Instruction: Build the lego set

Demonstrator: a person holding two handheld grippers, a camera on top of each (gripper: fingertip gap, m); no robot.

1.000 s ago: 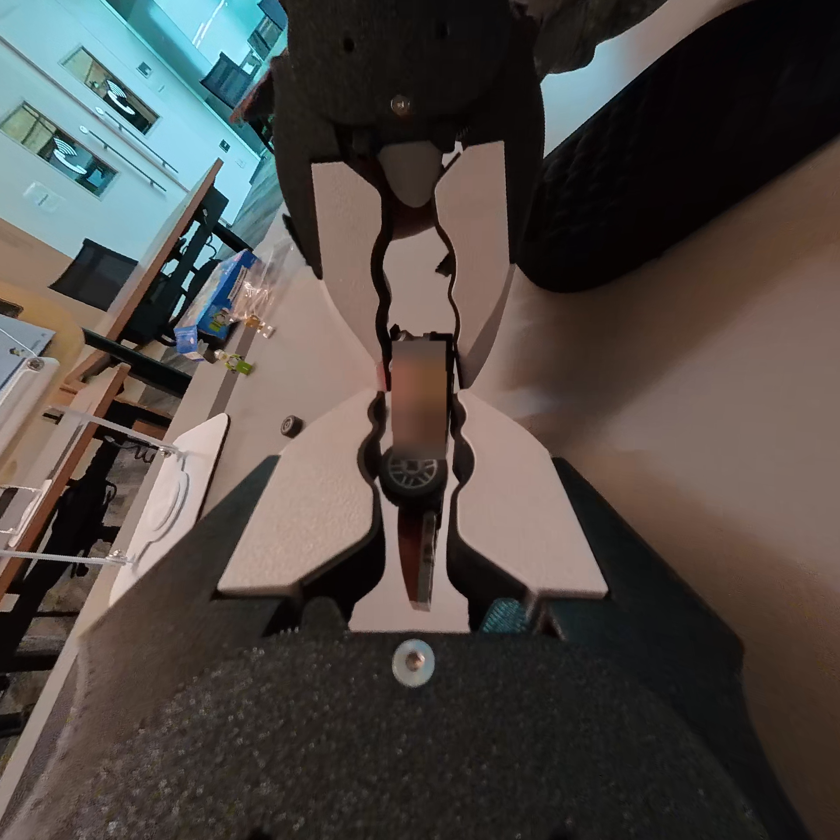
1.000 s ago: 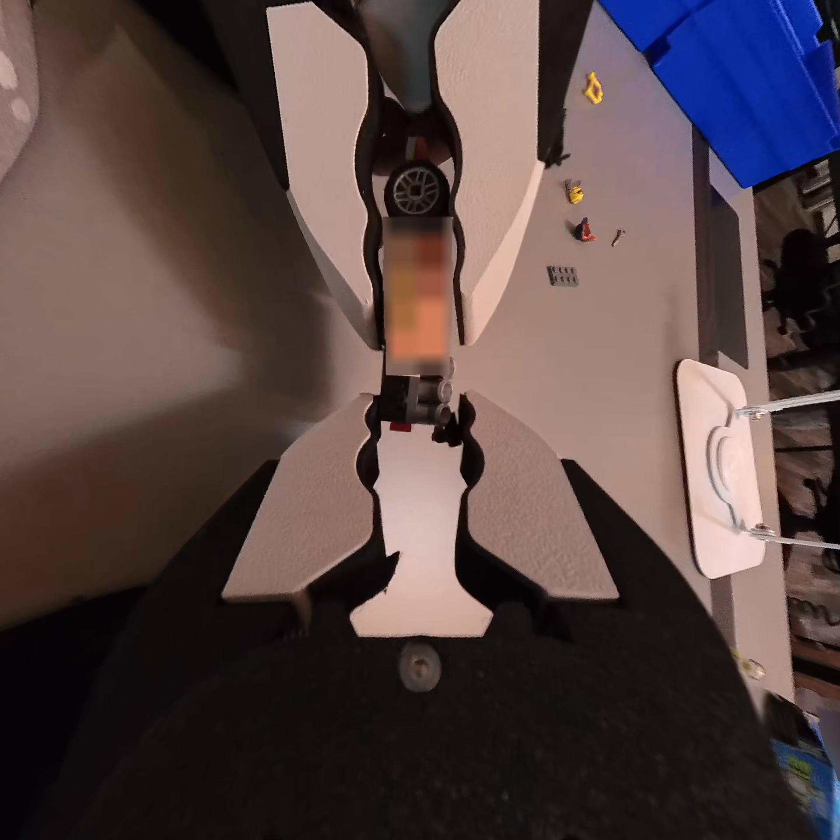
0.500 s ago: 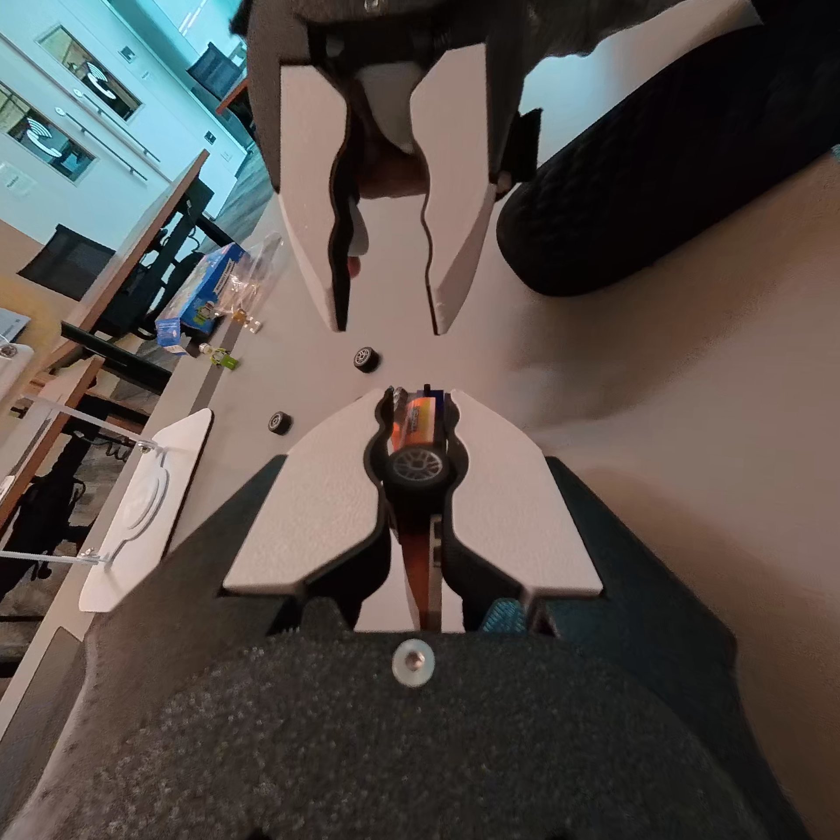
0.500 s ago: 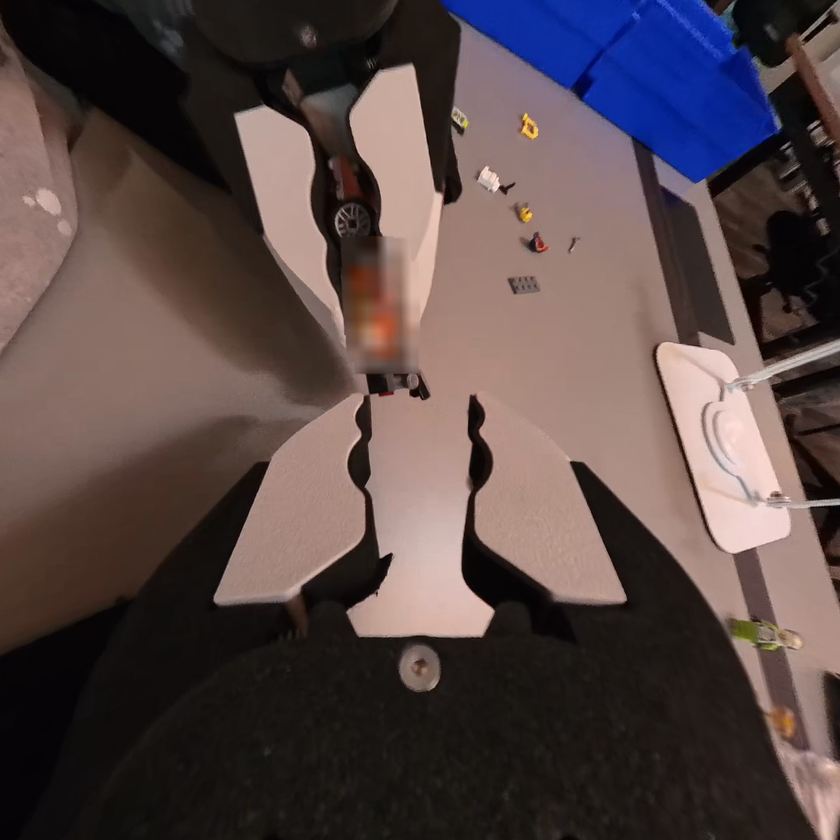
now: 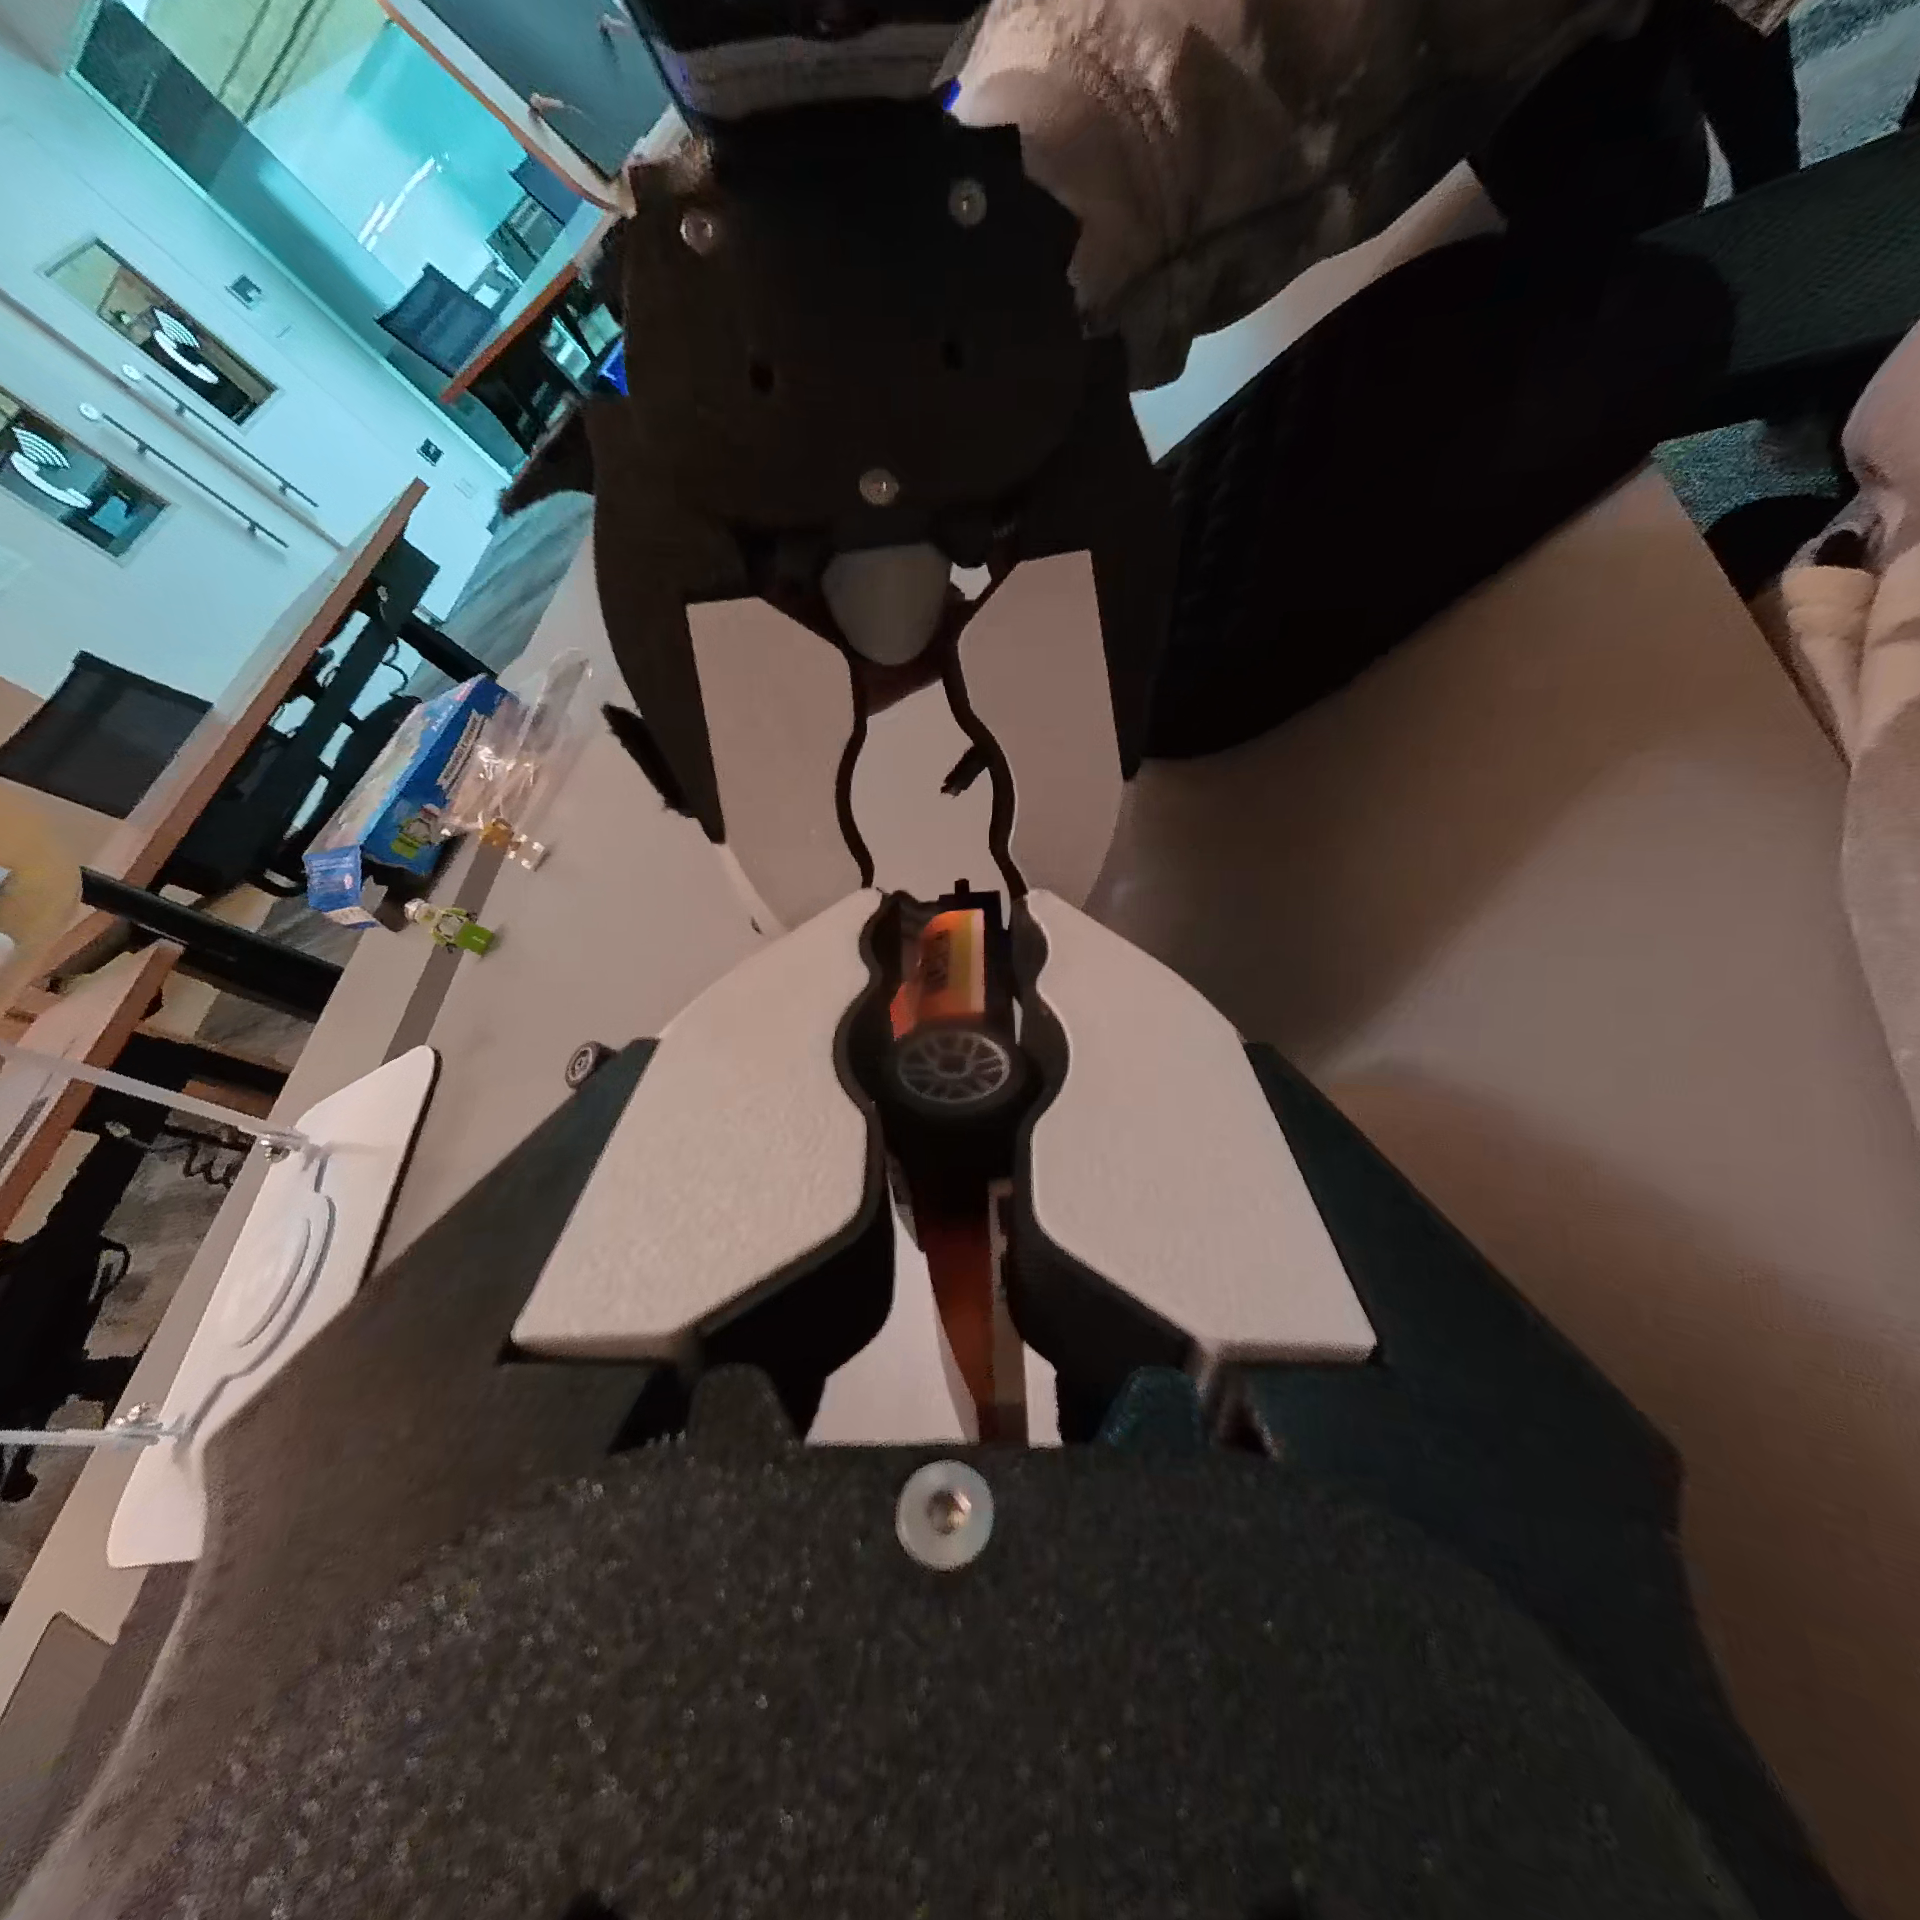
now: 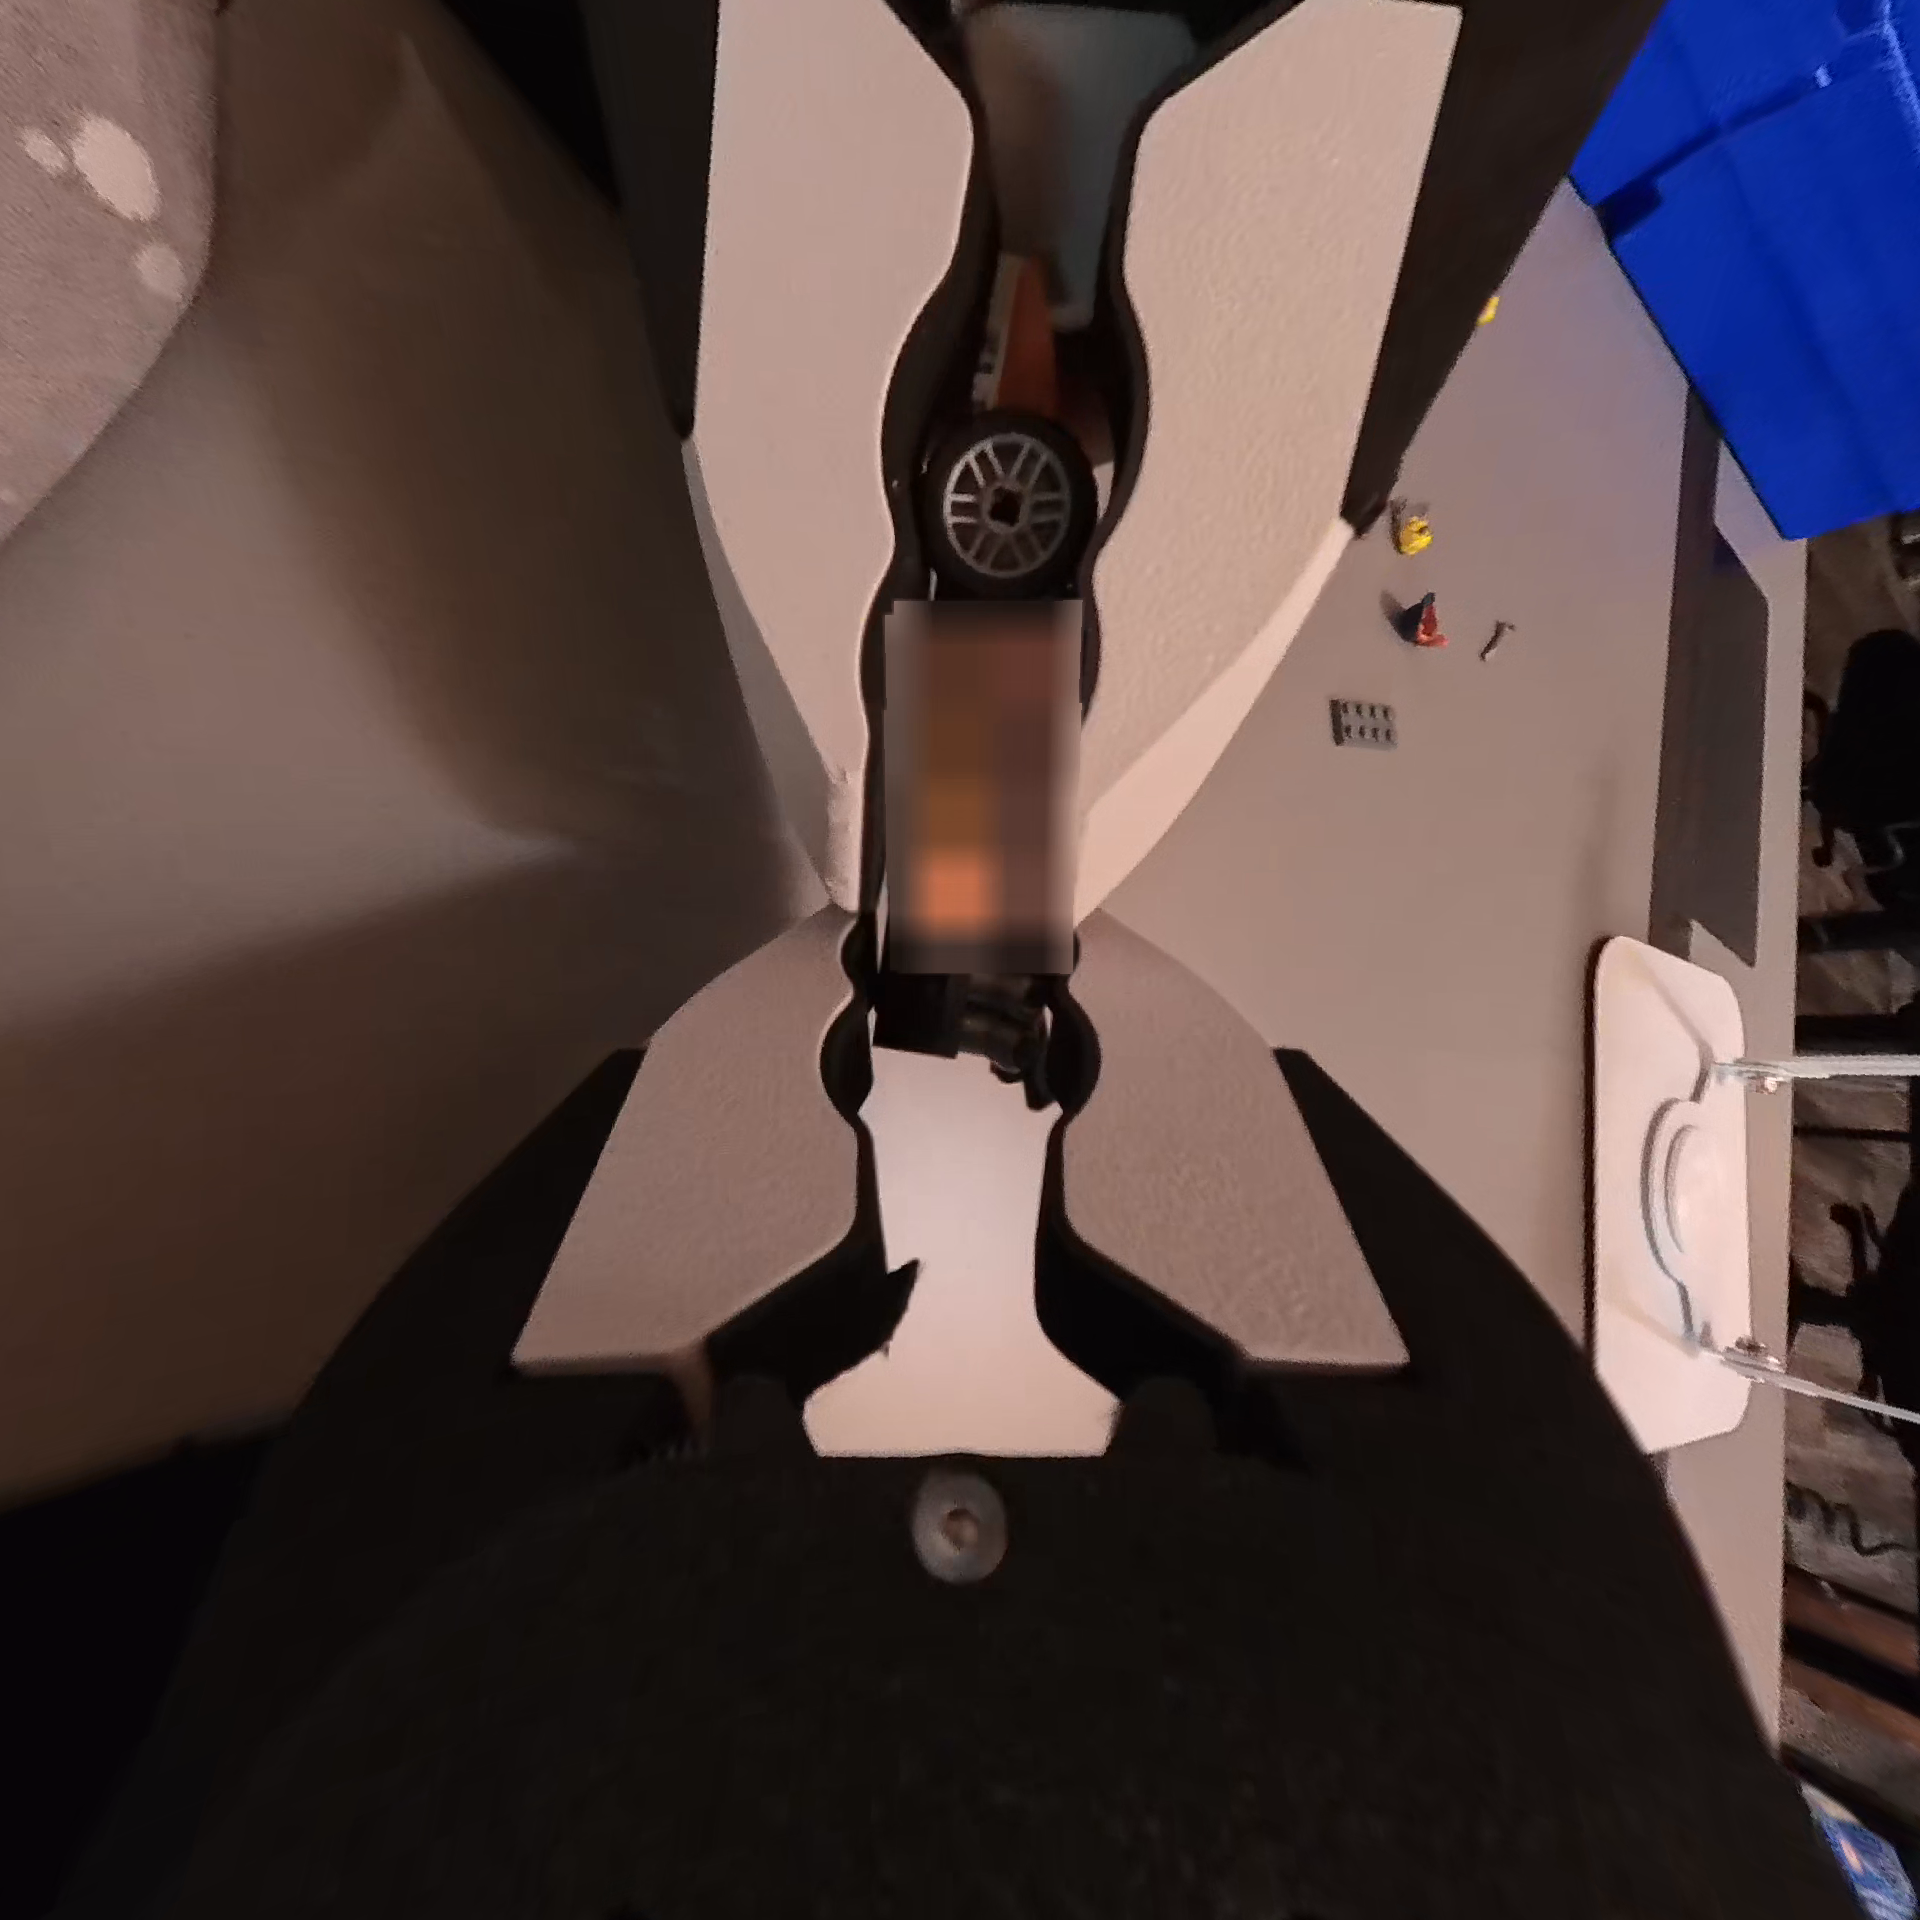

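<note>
Here, the left gripper [image 5: 951, 935] is clenching the wheeled end of the lego car [image 5: 951, 997] above the surface [image 6: 1351, 935] while the right gripper [image 6: 961, 997], fingers closing on the car's dark rear end, is apparently seating a part, which next calls for a firm, aligned press.

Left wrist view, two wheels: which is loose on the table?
The small black wheel left of the left tongs, lying on the table. The grey-spoked wheel is mounted on the lego car clamped in those tongs.
</note>
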